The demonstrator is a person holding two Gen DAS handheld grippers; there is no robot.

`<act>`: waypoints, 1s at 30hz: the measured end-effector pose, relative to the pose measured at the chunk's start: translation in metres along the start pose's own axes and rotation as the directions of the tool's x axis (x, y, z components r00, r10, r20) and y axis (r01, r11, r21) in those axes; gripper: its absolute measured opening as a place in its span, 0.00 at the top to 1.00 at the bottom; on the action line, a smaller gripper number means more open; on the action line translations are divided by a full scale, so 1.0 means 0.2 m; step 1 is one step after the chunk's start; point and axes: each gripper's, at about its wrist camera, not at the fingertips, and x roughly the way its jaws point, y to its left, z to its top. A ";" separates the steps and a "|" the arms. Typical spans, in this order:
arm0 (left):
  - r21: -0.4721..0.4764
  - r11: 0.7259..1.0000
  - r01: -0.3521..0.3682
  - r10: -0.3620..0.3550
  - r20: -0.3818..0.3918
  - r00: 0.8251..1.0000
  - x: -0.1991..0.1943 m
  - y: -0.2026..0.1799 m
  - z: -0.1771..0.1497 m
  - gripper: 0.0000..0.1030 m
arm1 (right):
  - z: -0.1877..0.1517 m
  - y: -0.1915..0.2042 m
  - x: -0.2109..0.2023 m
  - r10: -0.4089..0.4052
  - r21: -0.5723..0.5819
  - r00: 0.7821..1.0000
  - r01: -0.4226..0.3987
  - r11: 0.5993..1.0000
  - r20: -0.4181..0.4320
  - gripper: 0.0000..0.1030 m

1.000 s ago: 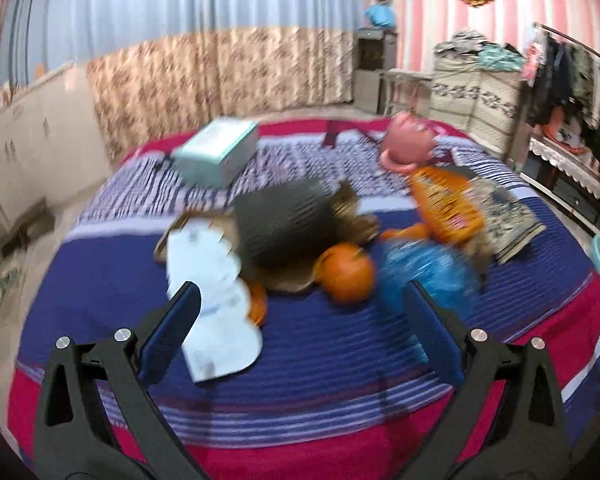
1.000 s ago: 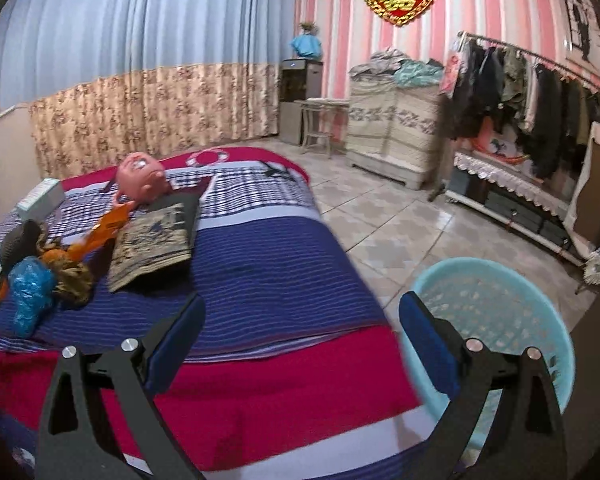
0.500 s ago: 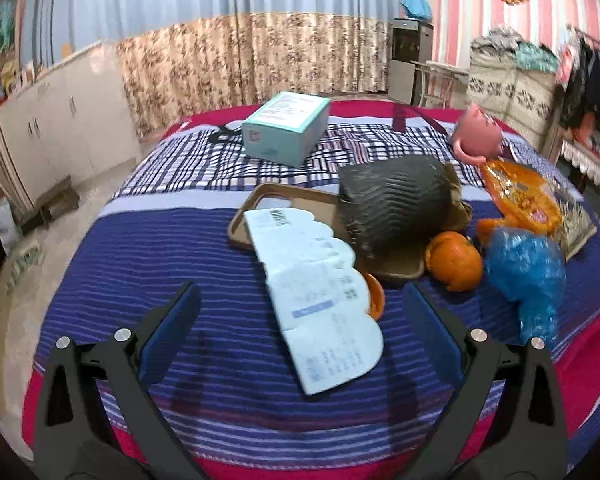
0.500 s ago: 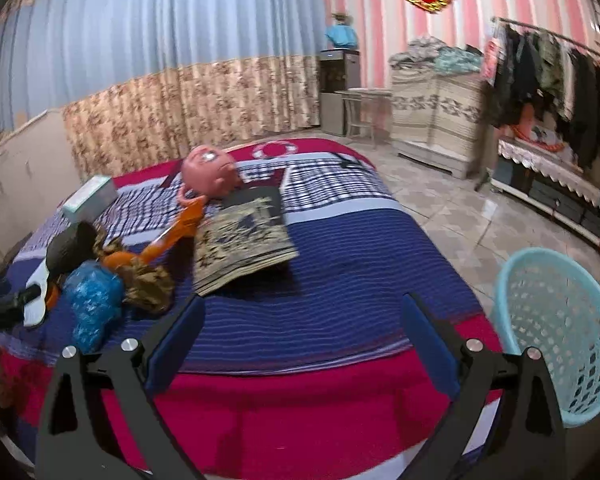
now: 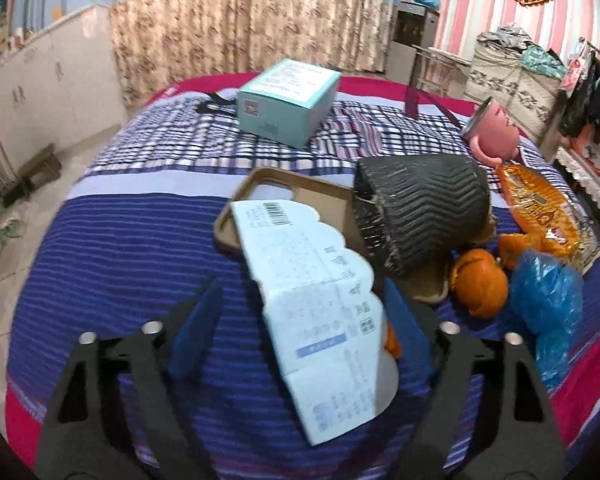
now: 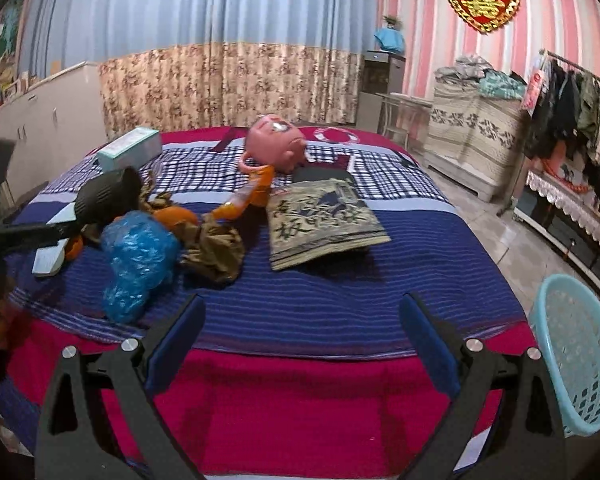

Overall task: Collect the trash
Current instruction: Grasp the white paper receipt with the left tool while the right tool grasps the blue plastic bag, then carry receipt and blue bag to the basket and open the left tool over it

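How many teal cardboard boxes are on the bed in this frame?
1. The teal cardboard box sits at the far end of the bed, on the checked part of the cover, beyond the brown tray. Others could be hidden behind the clutter.

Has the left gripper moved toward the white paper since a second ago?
Yes. The left gripper has closed in on the white paper, fingers closing either side, orange now right.

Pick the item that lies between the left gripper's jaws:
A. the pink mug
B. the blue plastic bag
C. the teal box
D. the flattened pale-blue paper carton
D: the flattened pale-blue paper carton runs between the closing jaws of the left gripper; everything else lies farther off.
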 end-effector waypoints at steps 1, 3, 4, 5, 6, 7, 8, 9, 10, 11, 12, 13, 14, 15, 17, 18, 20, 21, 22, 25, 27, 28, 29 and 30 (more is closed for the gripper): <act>0.005 1.000 0.010 -0.010 -0.002 1.000 0.00 -0.01 0.00 0.36 | 0.00 0.01 0.00 0.002 -0.003 1.000 -0.002 1.000 0.000 0.07; 0.026 1.000 0.014 -0.014 0.000 1.000 -0.01 -0.03 0.00 0.39 | 0.00 0.05 -0.02 0.012 -0.006 1.000 -0.012 1.000 -0.002 0.07; 0.033 0.999 0.013 -0.013 0.006 1.000 -0.02 -0.03 0.00 0.39 | 0.01 0.06 -0.02 0.017 -0.008 1.000 -0.017 1.000 -0.004 0.07; 0.038 0.999 0.017 -0.018 0.011 1.000 -0.03 -0.03 0.00 0.39 | 0.01 0.08 -0.02 0.025 -0.012 1.000 -0.025 1.000 -0.007 0.07; 0.043 0.999 0.027 -0.028 0.016 0.999 -0.05 -0.02 0.00 0.41 | 0.01 0.11 -0.02 0.034 -0.018 0.999 -0.035 0.999 -0.009 0.07; 0.044 0.998 0.034 -0.034 0.017 0.999 -0.07 -0.01 -0.01 0.50 | 0.02 0.12 -0.02 0.040 -0.021 0.999 -0.040 0.999 -0.010 0.07; 0.046 0.998 0.040 -0.040 0.013 0.999 -0.08 0.00 -0.01 0.50 | 0.02 0.15 -0.02 0.052 -0.026 0.999 -0.053 0.998 -0.010 0.07; 0.043 0.998 0.042 -0.042 0.005 0.999 -0.09 0.02 -0.01 0.50 | 0.02 0.18 -0.02 0.062 -0.029 0.998 -0.062 0.998 -0.010 0.07; 0.037 0.998 0.041 -0.041 0.002 0.999 -0.10 0.04 -0.01 0.50 | 0.02 0.22 -0.02 0.077 -0.030 0.997 -0.077 0.997 -0.011 0.07; 0.032 0.999 0.043 -0.043 -0.001 0.999 -0.11 0.06 -0.02 0.50 | 0.03 0.24 -0.01 0.089 -0.028 0.996 -0.089 0.996 -0.013 0.07; 0.028 0.999 0.046 -0.046 -0.007 0.999 -0.13 0.09 -0.03 0.50 | 0.03 0.27 0.00 0.103 -0.023 0.995 -0.104 0.994 -0.017 0.08; 0.026 0.999 0.045 -0.045 -0.007 0.999 -0.14 0.11 -0.04 0.50 | 0.03 0.30 0.01 0.121 -0.018 0.992 -0.122 0.992 -0.024 0.08; 0.025 0.999 0.044 -0.044 -0.003 0.999 -0.16 0.14 -0.05 0.50 | 0.03 0.31 0.02 0.133 -0.014 0.991 -0.133 0.991 -0.030 0.08; 0.024 0.999 0.044 -0.044 0.000 0.999 -0.18 0.16 -0.06 0.50 | 0.03 0.35 0.04 0.149 -0.014 0.988 -0.149 0.989 -0.039 0.08; 0.025 0.999 0.044 -0.044 0.005 0.999 -0.20 0.20 -0.08 0.50 | 0.04 0.40 0.07 0.158 -0.025 0.986 -0.159 0.987 -0.050 0.09; 0.024 0.999 0.036 -0.036 0.005 0.999 -0.21 0.22 -0.09 0.50 | 0.05 0.43 0.09 0.162 -0.032 0.985 -0.164 0.986 -0.056 0.09; 0.013 1.000 0.028 -0.029 0.004 1.000 -0.22 0.26 -0.10 0.50 | 0.08 0.49 0.14 0.168 -0.045 0.983 -0.171 0.984 -0.073 0.21; -0.002 1.000 0.028 -0.028 0.002 1.000 -0.22 0.30 -0.10 0.50 | 0.08 0.51 0.15 0.169 -0.050 0.982 -0.174 0.984 -0.082 0.25; -0.014 1.000 0.028 -0.028 0.000 1.000 -0.22 0.32 -0.09 0.50 | 0.09 0.52 0.18 0.172 -0.056 0.980 -0.178 0.982 -0.097 0.34; -0.038 0.999 0.030 -0.029 0.015 0.999 -0.26 0.36 -0.08 0.50 | 0.08 0.55 0.24 0.202 -0.056 0.970 -0.211 0.976 -0.136 0.58; -0.040 0.999 0.037 -0.035 0.035 0.999 -0.29 0.37 -0.07 0.50 | 0.07 0.53 0.23 0.217 -0.048 0.968 -0.224 0.973 -0.126 0.66; -0.037 0.999 0.040 -0.038 0.048 0.998 -0.31 0.36 -0.06 0.50 | 0.07 0.52 0.22 0.226 -0.040 0.967 -0.232 0.972 -0.121 0.70; -0.034 0.999 0.041 -0.039 0.057 0.998 -0.33 0.36 -0.06 0.50 | 0.07 0.50 0.20 0.234 -0.030 0.966 -0.238 0.971 -0.112 0.71; -0.029 0.999 0.043 -0.040 0.071 0.997 -0.35 0.34 -0.05 0.50 | 0.07 0.47 0.16 0.237 -0.025 0.967 -0.240 0.970 -0.090 0.71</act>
